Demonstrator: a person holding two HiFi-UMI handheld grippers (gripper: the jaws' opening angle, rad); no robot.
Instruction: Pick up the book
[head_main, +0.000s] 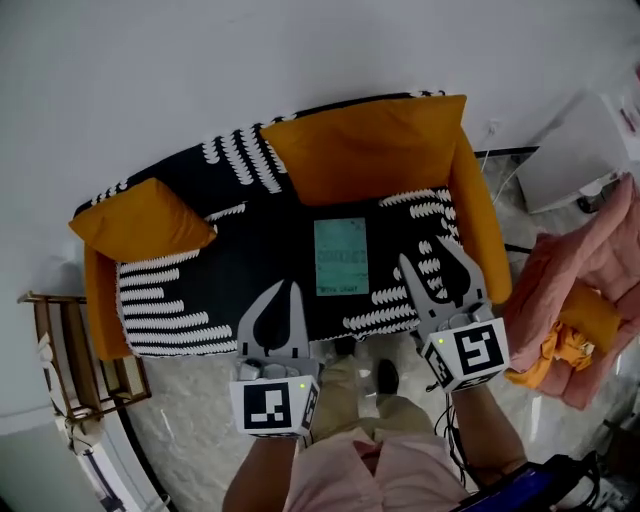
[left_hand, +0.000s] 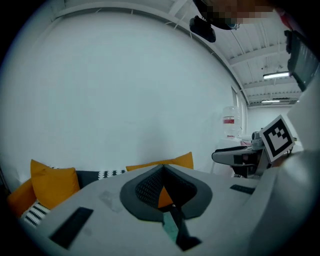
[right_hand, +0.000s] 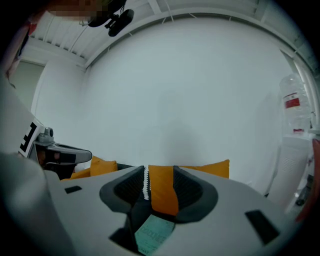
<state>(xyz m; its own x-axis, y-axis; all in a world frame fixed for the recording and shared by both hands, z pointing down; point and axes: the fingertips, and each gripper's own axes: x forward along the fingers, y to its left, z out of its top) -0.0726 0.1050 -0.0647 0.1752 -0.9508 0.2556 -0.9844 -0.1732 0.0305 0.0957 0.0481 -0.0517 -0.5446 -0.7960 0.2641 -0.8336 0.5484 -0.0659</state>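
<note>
I see the sofa (head_main: 250, 250) filling mid-frame in the head view, with an orange cushion (head_main: 370, 150) at upper centre. The book (head_main: 340, 257) lies flat on the seat at frame centre. The left tongs (head_main: 288, 285), lower left of it, are pressed together and empty. The right tongs (head_main: 425, 250), at its right, stand apart and empty.

In the left gripper view, my left gripper (left_hand: 162, 172) is hiding most of the book (left_hand: 170, 227), letting only a teal sliver show. In the head view, its cover print is showing too small to read. On the right, the pink cloth (head_main: 590, 270) is running off the picture's edge.
</note>
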